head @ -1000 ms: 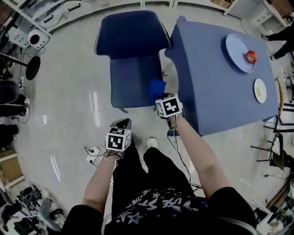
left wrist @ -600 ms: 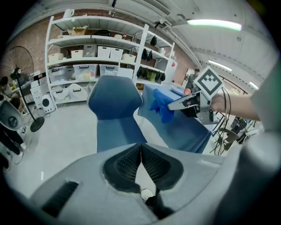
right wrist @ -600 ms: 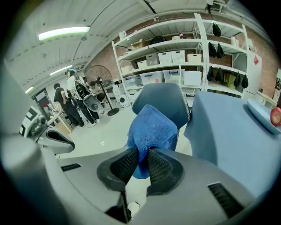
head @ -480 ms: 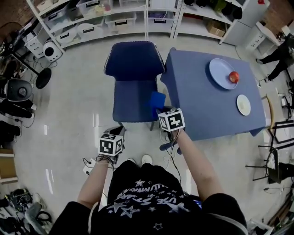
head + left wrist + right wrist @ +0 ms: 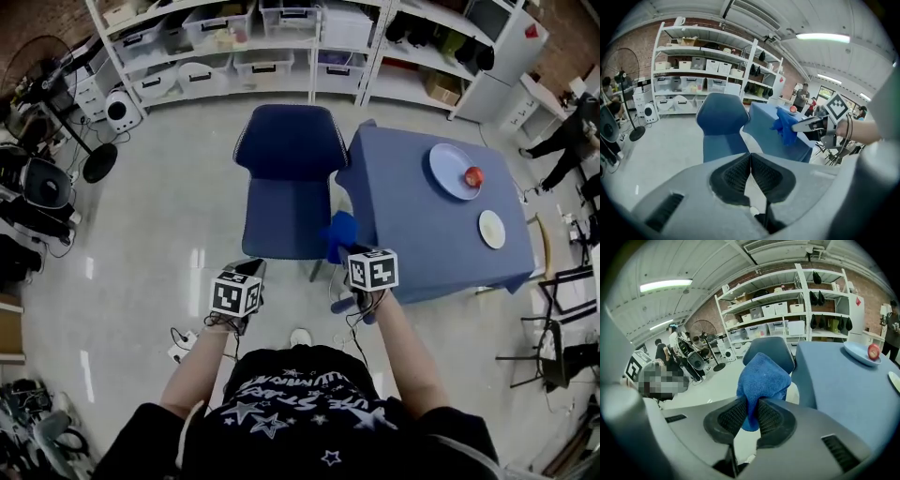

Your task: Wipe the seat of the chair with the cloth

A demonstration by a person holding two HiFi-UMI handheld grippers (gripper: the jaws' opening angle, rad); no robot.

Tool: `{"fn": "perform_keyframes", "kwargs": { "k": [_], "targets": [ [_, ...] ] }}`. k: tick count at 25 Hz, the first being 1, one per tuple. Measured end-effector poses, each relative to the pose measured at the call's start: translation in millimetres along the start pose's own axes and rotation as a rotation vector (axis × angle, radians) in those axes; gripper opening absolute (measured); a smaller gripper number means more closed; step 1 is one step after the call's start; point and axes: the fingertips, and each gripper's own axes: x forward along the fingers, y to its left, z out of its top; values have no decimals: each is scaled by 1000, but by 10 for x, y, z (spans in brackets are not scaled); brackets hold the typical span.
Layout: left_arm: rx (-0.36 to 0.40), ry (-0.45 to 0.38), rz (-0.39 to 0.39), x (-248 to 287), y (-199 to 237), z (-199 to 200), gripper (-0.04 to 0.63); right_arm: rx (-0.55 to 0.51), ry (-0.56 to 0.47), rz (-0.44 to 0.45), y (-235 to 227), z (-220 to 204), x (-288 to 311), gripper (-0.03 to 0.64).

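- Cloth [image 5: 761, 373]: blue and bunched, held up in the air by the right hand-held gripper [image 5: 751, 404]. In the head view it hangs off the front right corner of the seat [image 5: 286, 216], in the gap between the chair [image 5: 289, 178] and the blue-covered surface [image 5: 422, 220]. It touches neither.
- Progress: judging by this, the wiping itself is not under way. The cloth is picked up and gripped, but it is clear of the seat, and the person stands back from the chair's front edge.
- The seat is bare, with nothing lying on it. The pictures do not show whether any part of it has been wiped.
- Left to do: bring the cloth forward and down onto the seat, press it flat, and sweep it across the whole seat.
- Right hand-held gripper: the jaws are clamped on the lower part of the cloth. The ribbed pads pinch a fold between them, and most of the cloth bulges out above the tips. The hold looks firm enough for rubbing.
- Left hand-held gripper [image 5: 750, 161]: the jaws are together, tips touching, with nothing between them. It is held low at the person's left, short of the chair and touching nothing.
- The plate [image 5: 457, 172] with a red fruit on the surface plays no part in this.
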Motion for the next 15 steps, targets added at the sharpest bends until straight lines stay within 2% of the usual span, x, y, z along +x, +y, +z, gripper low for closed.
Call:
{"fn": "perform_keyframes", "kwargs": {
  "k": [7,15],
  "targets": [
    [-26,-18,-17,-587,151,-265,21,-31,-29,34,717,-15,-254,52],
    [-42,-36,-34,-842,266,-396,21,-44,-26,21,1136,-107,-491,54]
  ]
}}
